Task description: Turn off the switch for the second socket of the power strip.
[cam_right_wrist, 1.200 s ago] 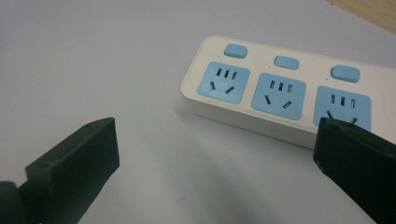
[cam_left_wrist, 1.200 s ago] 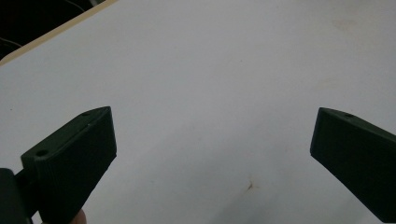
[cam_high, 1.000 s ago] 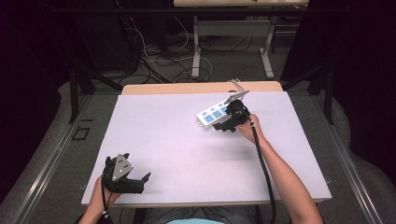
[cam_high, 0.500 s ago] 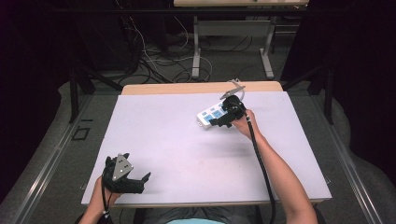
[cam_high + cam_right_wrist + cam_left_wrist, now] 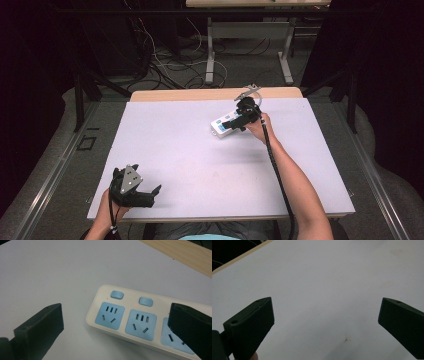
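White and blue, the power strip [image 5: 140, 322] lay flat on the far right part of the white table [image 5: 200, 150], near its wooden far edge. The right gripper [image 5: 239, 119] hovered just over the strip, jaws spread wide and holding nothing. The left gripper [image 5: 134, 187] rested at the near left corner, well apart, jaws also spread and empty.

Power strip [image 5: 226, 123] lies far right on table [image 5: 200, 150] (near back edge).

Table [image 5: 200, 150]: white top, wooden strip along far edge. One white power strip [image 5: 225, 125] with blue sockets lies flat near that far edge.
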The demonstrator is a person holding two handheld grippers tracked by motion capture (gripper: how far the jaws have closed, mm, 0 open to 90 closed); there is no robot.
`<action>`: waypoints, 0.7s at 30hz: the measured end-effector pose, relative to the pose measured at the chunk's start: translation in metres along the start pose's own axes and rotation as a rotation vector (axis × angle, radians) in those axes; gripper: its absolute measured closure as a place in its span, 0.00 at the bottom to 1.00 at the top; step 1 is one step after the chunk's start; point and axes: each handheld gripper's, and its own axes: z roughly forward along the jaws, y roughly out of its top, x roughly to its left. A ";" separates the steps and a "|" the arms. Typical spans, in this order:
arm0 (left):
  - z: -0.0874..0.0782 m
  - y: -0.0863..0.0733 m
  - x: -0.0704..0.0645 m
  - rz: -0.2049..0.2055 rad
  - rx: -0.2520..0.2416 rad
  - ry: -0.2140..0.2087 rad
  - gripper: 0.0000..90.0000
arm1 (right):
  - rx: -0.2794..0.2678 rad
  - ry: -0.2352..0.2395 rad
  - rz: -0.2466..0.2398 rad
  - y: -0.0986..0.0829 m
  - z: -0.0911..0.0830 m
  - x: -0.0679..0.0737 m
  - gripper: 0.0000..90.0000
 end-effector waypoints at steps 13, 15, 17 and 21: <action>0.001 0.000 -0.001 0.002 -0.011 0.001 0.00 | 0.002 -0.036 0.021 0.003 0.009 -0.010 0.00; 0.000 0.000 -0.001 -0.005 -0.007 -0.002 0.00 | -0.005 -0.042 0.012 0.004 0.010 -0.011 0.01; 0.000 0.000 0.000 -0.005 -0.008 -0.003 0.00 | -0.008 -0.050 0.003 0.005 0.011 -0.012 0.03; 0.000 0.000 -0.001 -0.003 -0.006 -0.004 0.00 | -0.004 -0.050 0.019 0.005 0.013 -0.013 0.06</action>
